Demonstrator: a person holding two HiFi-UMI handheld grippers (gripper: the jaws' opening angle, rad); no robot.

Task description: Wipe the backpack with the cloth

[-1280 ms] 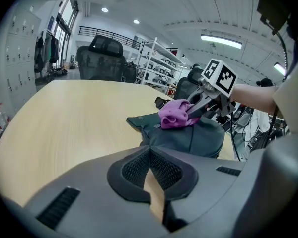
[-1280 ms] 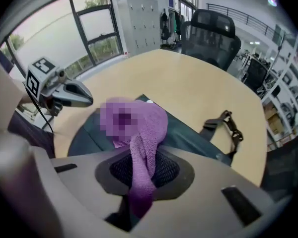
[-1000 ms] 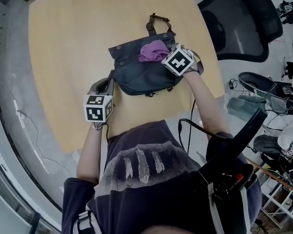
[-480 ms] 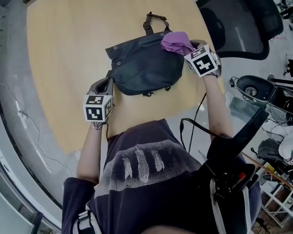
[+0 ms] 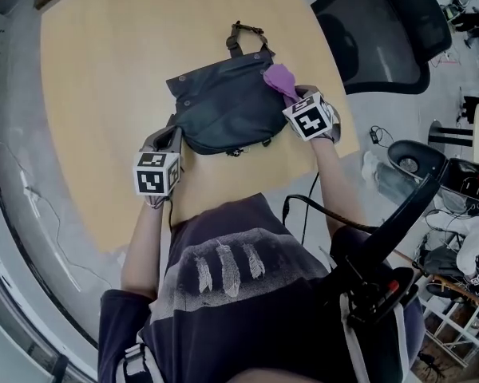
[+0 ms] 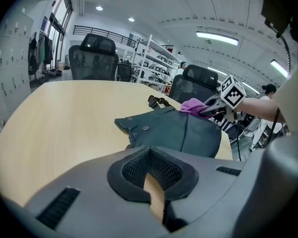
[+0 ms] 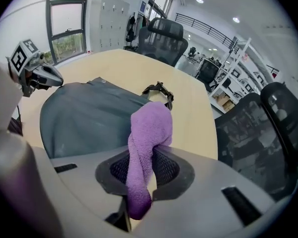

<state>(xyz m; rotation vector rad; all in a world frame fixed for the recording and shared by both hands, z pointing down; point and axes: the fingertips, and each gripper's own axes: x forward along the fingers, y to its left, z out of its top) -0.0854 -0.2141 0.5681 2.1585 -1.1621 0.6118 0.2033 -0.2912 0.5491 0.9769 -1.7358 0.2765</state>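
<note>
Backpack, dark grey-blue fabric with a rounded lower outline and small snap buttons on its flap, lies flat on the pale wood-grain surface, towards the near right edge. A black webbing strap with a buckle sticks out from its far end.

The right claw is clamped on the cloth, a purple, fuzzy terry piece bunched into a twisted roll. In the right gripper view the roll runs up between the ribbed black pads and folds over above them. The cloth's free end lies over the backpack's far right corner, near the strap.

The left claw sits at the backpack's near left edge, by the flap's corner; whether it touches cannot be told. Its jaws are drawn together with nothing between them, and only a thin sliver of surface shows through the slit below the mesh-textured pads.

A black mesh-backed chair stands off the surface's right edge. The person's dark printed shirt fills the bottom of the head view.
</note>
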